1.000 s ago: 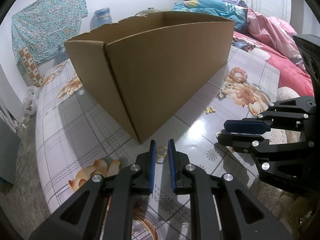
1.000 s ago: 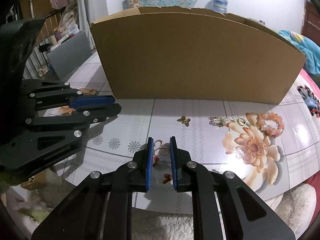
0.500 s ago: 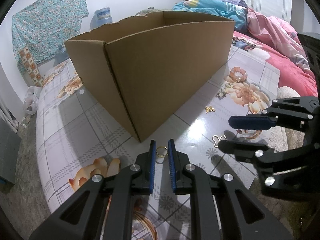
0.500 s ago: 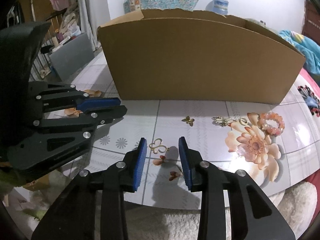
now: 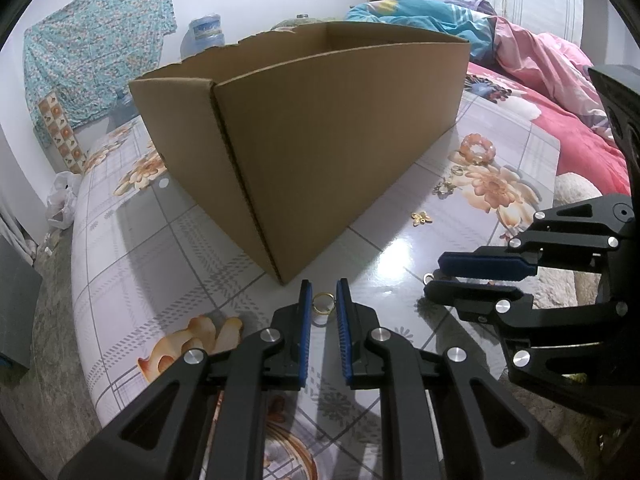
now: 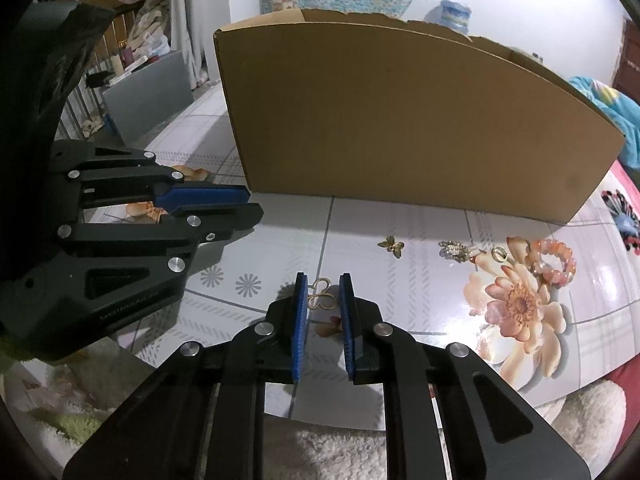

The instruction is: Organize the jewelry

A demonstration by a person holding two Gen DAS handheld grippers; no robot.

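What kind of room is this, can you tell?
Most likely a bedroom in a home: rumpled bedding lies beside the floral-topped table, and a patterned cloth hangs on the wall. A cardboard box and jewelry sit on the table.

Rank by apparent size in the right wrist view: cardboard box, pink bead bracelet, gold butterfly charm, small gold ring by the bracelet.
1. cardboard box, by far the largest.
2. pink bead bracelet.
3. gold butterfly charm.
4. small gold ring, though it looks close to the charm, so that order is unsure.

Both views are bright and sharp, with fisheye bending and dark corners; glare sits on the glossy tabletop (image 5: pixel 384 276) around five o'clock.
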